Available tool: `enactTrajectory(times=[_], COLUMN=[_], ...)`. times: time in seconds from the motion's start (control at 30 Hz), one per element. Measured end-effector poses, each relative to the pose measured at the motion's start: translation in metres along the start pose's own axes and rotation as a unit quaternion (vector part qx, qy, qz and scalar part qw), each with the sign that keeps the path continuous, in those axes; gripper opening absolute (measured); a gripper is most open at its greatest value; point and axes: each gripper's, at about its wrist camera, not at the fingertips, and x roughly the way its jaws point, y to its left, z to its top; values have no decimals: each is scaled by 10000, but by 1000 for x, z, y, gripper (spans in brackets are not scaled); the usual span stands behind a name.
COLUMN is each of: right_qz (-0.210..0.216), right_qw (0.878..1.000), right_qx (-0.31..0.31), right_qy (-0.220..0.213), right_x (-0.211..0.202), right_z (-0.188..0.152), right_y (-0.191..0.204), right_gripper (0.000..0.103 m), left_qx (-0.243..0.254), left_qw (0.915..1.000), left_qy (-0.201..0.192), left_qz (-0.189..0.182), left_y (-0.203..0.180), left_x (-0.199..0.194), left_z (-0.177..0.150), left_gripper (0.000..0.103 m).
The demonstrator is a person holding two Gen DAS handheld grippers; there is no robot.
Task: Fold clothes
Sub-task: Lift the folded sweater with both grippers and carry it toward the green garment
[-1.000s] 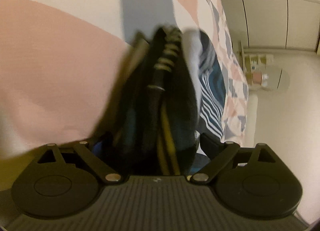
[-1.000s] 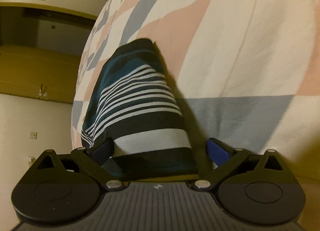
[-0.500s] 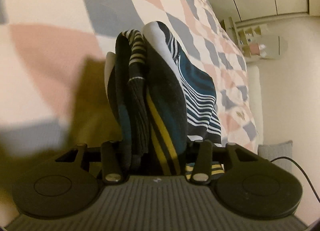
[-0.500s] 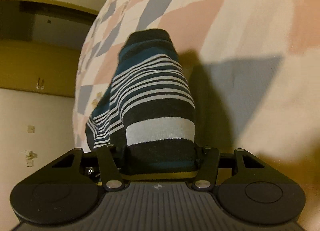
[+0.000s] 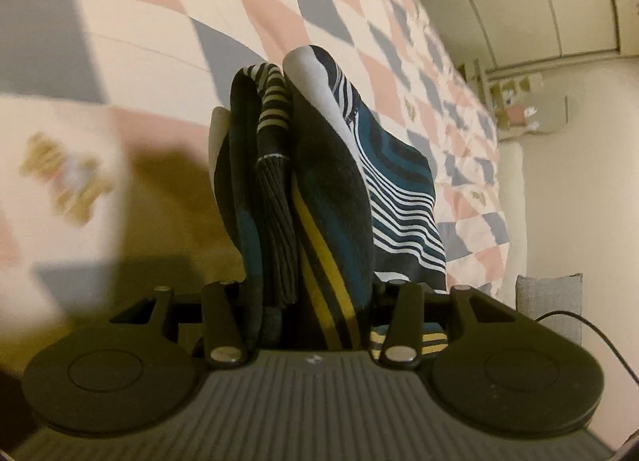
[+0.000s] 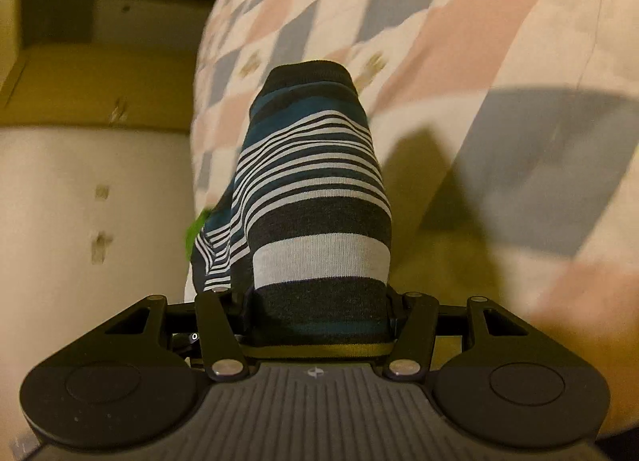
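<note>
A striped knit garment (image 5: 327,197) in dark grey, teal, white and yellow hangs bunched in folds from my left gripper (image 5: 311,293), which is shut on it; its fingertips are buried in the cloth. The same striped garment (image 6: 315,197) fills the middle of the right wrist view, stretched flat away from my right gripper (image 6: 317,313), also shut on its edge. Both grippers hold it above a bed with a checked pink, grey and cream cover (image 5: 151,21), whose squares also fill the right half behind the right gripper (image 6: 479,41).
A white wall and a small shelf with boxes (image 5: 515,101) lie past the bed's far end. A grey cushion (image 5: 547,297) and a black cable (image 5: 591,333) sit at the right. In the right wrist view, a yellowish cabinet (image 6: 92,77) stands beyond the bed edge.
Both grippers went from open to shut on the garment and lifted it. The bed cover has dropped farther away, and shadows of the grippers now fall on it.
</note>
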Motion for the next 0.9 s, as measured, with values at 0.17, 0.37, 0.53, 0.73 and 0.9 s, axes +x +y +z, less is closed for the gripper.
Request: enactTrajectory(times=[0.17, 0.37, 0.53, 0.73, 0.9], right_qz=[359, 674, 887, 1053, 1203], right_qw=[9983, 9952, 9909, 9869, 9875], right_qx=[-455, -655, -981, -1217, -1019], right_qy=[-92, -255, -248, -83, -41], right_x=[-30, -55, -35, 40, 143], right_z=[-55, -97, -121, -145, -164], right_y=[26, 75, 118, 175, 232], right_gripper=[54, 54, 54, 54, 54], left_qx=[168, 460, 497, 445, 561], left_qw=[9989, 9951, 9914, 9891, 9902], left_qy=[-411, -818, -1164, -1379, -1277], left_qz=[-115, -298, -338, -263, 4], left_y=[-9, -31, -4, 61, 119], left_x=[-61, -120, -167, -228, -291], left_z=[-39, -49, -25, 39, 130], left_gripper=[41, 41, 41, 41, 41])
